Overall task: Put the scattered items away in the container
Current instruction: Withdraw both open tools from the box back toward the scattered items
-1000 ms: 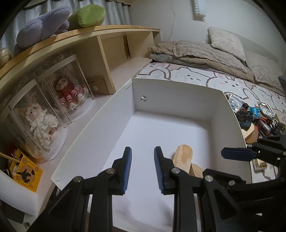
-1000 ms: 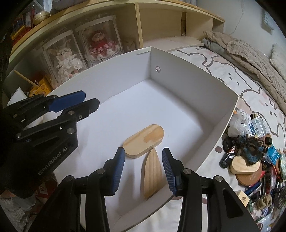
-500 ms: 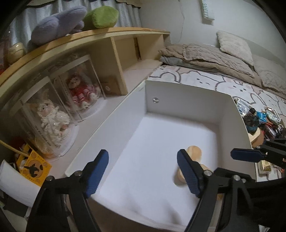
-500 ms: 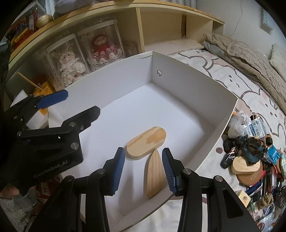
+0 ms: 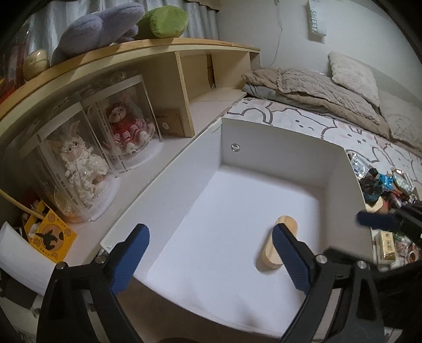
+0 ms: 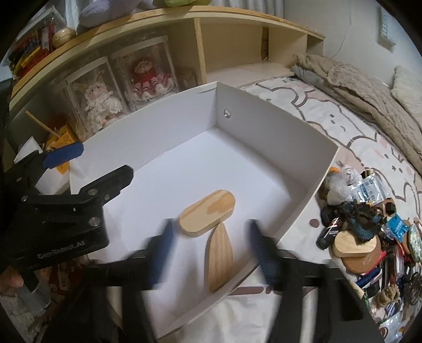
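A white open box (image 5: 277, 139) (image 6: 274, 110) stands on the bed. Inside lie an oval wooden piece (image 6: 208, 213) (image 5: 279, 245) and a pointed wooden piece (image 6: 219, 258) leaning on the box's near right wall. My left gripper (image 5: 211, 258) is wide open and empty over the box's near edge; it also shows in the right wrist view (image 6: 87, 168). My right gripper (image 6: 211, 250) is open, blurred by motion, above the pointed piece. A pile of scattered small items (image 6: 369, 232) (image 5: 387, 200) lies right of the box.
A wooden shelf unit (image 5: 168, 76) with two boxed dolls (image 5: 87, 147) runs along the left. Plush toys (image 5: 105, 23) sit on top. Folded blankets and pillows (image 5: 329, 87) lie at the far end of the bed. A yellow box (image 5: 50, 237) stands at the near left.
My left gripper opened wide and pulled back from the box. My right gripper opened from narrow to wide over the pointed piece. The oval piece stays in the box.
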`<action>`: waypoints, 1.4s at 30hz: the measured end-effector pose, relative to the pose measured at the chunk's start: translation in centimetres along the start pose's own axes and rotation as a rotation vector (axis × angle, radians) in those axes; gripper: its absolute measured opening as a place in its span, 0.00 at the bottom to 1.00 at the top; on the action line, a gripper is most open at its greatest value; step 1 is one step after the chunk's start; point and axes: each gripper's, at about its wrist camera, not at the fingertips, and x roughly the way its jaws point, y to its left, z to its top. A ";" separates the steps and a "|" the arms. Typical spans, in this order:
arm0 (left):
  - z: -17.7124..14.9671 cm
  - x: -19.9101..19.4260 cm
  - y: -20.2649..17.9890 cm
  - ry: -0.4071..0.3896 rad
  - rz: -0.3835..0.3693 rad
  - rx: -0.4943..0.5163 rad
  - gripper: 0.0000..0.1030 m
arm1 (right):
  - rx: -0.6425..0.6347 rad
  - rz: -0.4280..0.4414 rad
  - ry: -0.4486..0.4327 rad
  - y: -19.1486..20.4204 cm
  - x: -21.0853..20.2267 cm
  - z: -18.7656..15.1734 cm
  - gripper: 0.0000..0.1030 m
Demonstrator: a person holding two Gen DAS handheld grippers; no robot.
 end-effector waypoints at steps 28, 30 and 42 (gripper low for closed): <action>-0.1 -2.2 -0.7 -0.020 -0.025 -0.019 1.00 | 0.038 -0.082 -0.050 -1.6 -1.9 -0.8 1.00; -0.2 -2.3 -0.8 -0.020 -0.025 -0.018 1.00 | 0.050 -0.082 -0.058 -1.9 -2.2 -1.0 1.00; 0.5 -3.5 -3.1 -0.061 -0.074 -0.030 1.00 | 0.129 -0.131 -0.110 -5.7 -5.5 -2.7 1.00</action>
